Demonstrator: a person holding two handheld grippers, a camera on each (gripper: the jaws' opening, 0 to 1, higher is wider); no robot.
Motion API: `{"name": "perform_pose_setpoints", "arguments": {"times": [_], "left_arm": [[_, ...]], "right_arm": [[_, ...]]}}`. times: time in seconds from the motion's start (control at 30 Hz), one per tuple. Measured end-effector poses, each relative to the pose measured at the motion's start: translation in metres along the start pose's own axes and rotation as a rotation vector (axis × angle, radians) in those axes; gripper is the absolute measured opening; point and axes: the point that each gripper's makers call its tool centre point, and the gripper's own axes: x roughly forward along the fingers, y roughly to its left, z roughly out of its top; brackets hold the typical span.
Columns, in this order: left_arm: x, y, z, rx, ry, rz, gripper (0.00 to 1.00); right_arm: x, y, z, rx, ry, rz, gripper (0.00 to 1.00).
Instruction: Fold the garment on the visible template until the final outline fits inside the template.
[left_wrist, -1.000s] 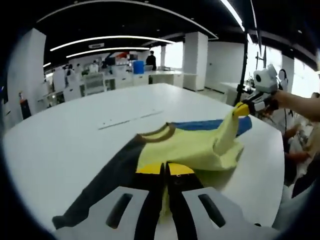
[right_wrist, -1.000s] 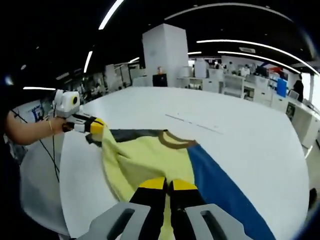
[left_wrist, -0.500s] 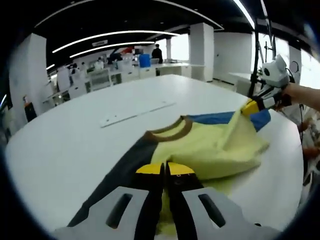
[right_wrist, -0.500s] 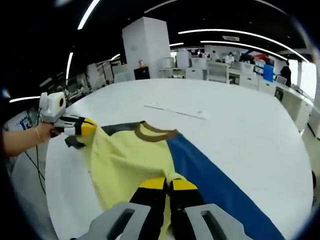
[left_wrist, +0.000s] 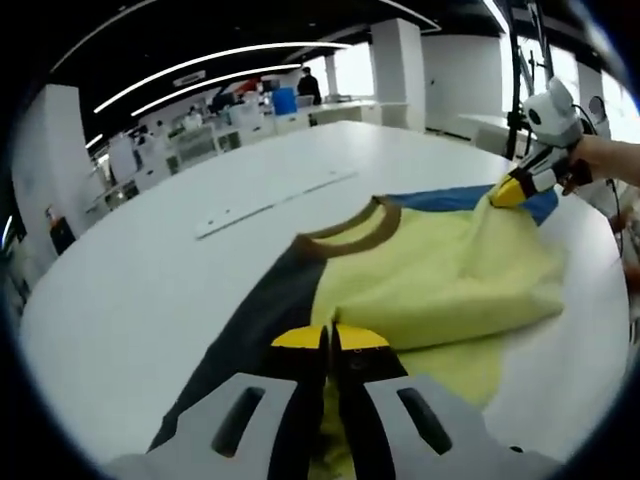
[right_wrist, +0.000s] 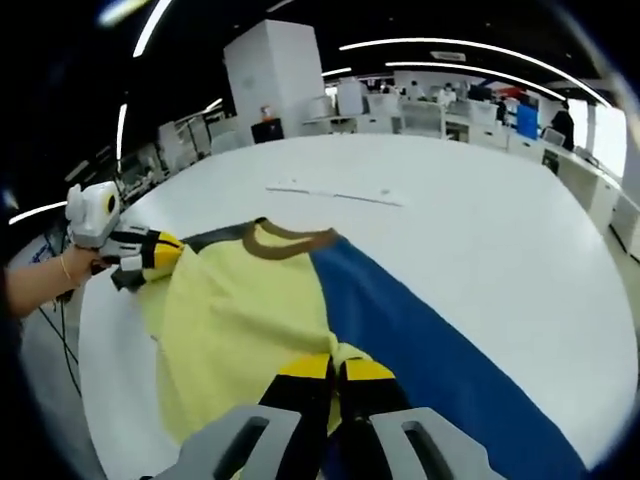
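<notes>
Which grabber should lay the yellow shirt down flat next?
Probably both together. The left gripper and the right gripper each pinch the yellow shirt, stretching it between them over the white table. Neither is clearly better placed; lowering evenly looks safest.

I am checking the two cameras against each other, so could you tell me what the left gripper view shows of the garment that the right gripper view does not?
The left gripper view shows the dark grey sleeve running its full length toward the camera, with the right gripper pinching a raised yellow fold.

The right gripper view shows the blue sleeve at full length, with the left gripper shut on the garment's far edge.

Both share the yellow body, the brown collar and the white table.
</notes>
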Motion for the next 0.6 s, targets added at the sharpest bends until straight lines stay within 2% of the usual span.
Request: {"name": "perform_pose_setpoints", "arguments": {"times": [0.1,0.17,0.33,0.5,0.6], "left_arm": [[-0.002,0.001,0.000,0.007,0.001,0.004,0.03],[-0.006,0.001,0.002,0.017,-0.001,0.007,0.08],[-0.023,-0.001,0.006,0.019,-0.027,-0.006,0.20],[-0.041,-0.004,0.009,-0.041,-0.069,-0.040,0.30],[-0.054,-0.005,0.008,-0.043,-0.081,-0.045,0.35]], "right_arm": [[0.000,-0.002,-0.001,0.035,0.004,-0.014,0.00],[-0.003,-0.002,-0.001,0.053,0.004,-0.020,0.04],[-0.014,0.002,-0.001,0.072,0.009,-0.025,0.23],[-0.029,0.008,-0.004,0.070,0.025,-0.030,0.34],[-0.036,0.011,-0.006,0.057,0.032,-0.028,0.38]]}}
